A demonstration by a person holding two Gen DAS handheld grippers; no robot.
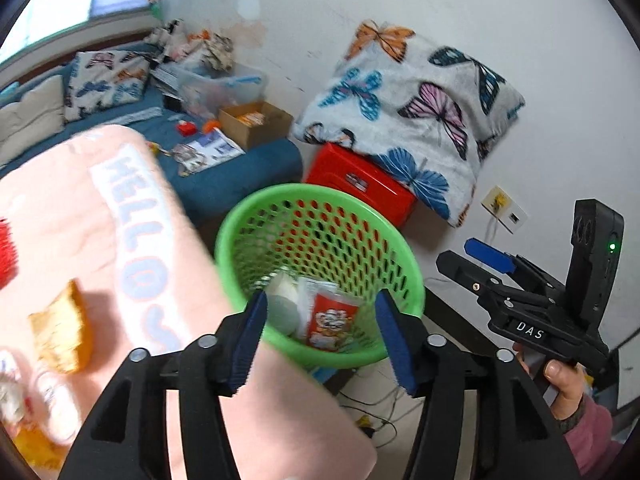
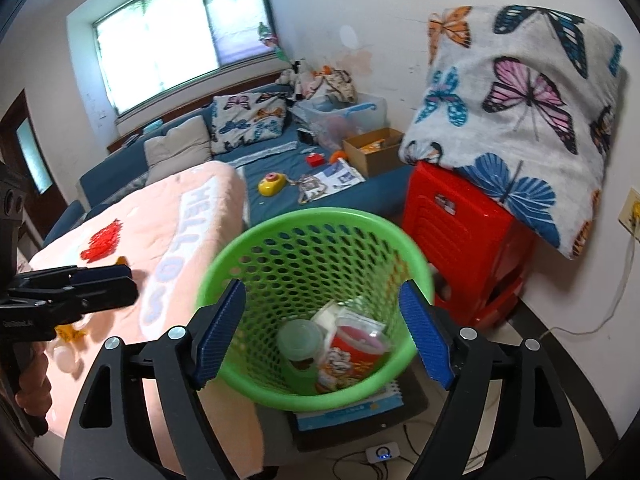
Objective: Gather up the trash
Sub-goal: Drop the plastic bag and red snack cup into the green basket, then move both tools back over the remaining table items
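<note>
Hard to read a lot here. In the left wrist view the pink blanket (image 1: 120, 248) is smeared with motion blur, and the orange scrap (image 1: 60, 328) lying on it at about eight o'clock is too soft to identify; more pale litter at the lower left edge is cut off by the lens rim. Only a thumb and a pink sleeve (image 1: 592, 428) show of the person, down at four o'clock.

Dead centre sits the green mesh basket (image 1: 320, 272), standing on a blue-covered notebook (image 2: 348, 408) whose far half it hides. Inside it: a red printed wrapper (image 1: 332, 320), a pale green round lid (image 2: 300, 338) and white paper, all partly covered by one another and by the basket wall.

The left gripper (image 1: 320, 320) hangs over the near rim, jaws parted to a middling gap, blue pads on either side of the trash below with nothing clamped between them. From the right wrist view the left gripper (image 2: 124, 280) shows side-on at nine o'clock over the blanket, its gap not readable there.

The right gripper (image 2: 324, 332) spreads wide, pads flanking the basket mouth, empty, touching nothing that can be seen. In the left view it (image 1: 464, 256) appears at three o'clock, one blue pad visible, the hand on its grip.

Behind, at one o'clock, a butterfly blanket (image 2: 520, 112) drapes over a red stool (image 2: 460, 232), hiding its top.
</note>
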